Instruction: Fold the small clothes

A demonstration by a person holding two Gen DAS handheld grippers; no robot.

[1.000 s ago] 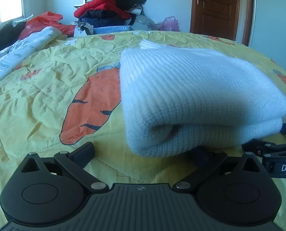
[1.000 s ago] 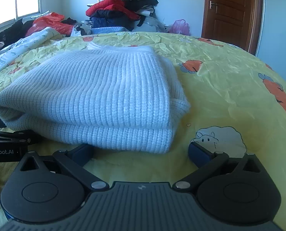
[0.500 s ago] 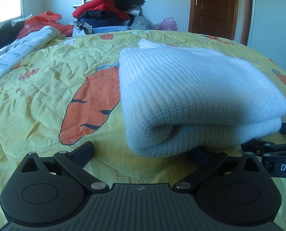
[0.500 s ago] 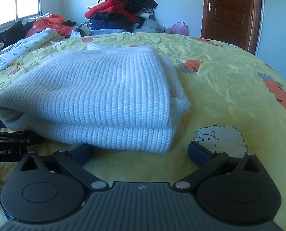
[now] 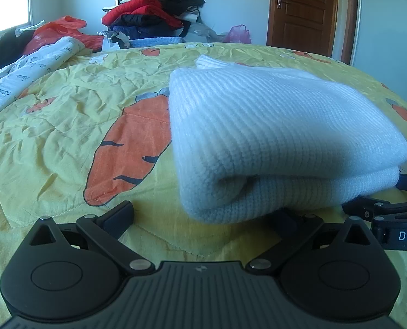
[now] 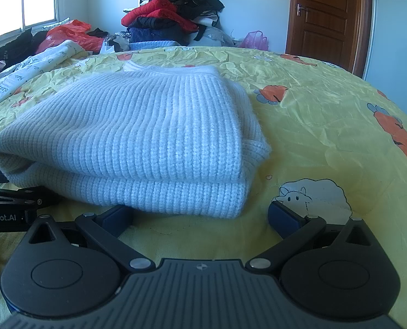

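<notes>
A pale blue ribbed knit sweater (image 5: 272,137) lies folded in two layers on the yellow carrot-print bedspread (image 5: 66,142). It also shows in the right wrist view (image 6: 137,142). My left gripper (image 5: 203,216) is open and empty, low on the bed, its right finger tucked under the sweater's near left corner. My right gripper (image 6: 200,216) is open and empty in front of the sweater's near right corner. Each gripper shows at the edge of the other's view.
A heap of red, black and dark blue clothes (image 6: 173,19) is piled at the far end of the bed. A white printed quilt (image 5: 25,74) and an orange bag (image 6: 66,33) lie at the far left. A brown door (image 6: 326,13) stands at the back right.
Both grippers have drawn back slightly from the folded sweater. The sweater has not moved.
</notes>
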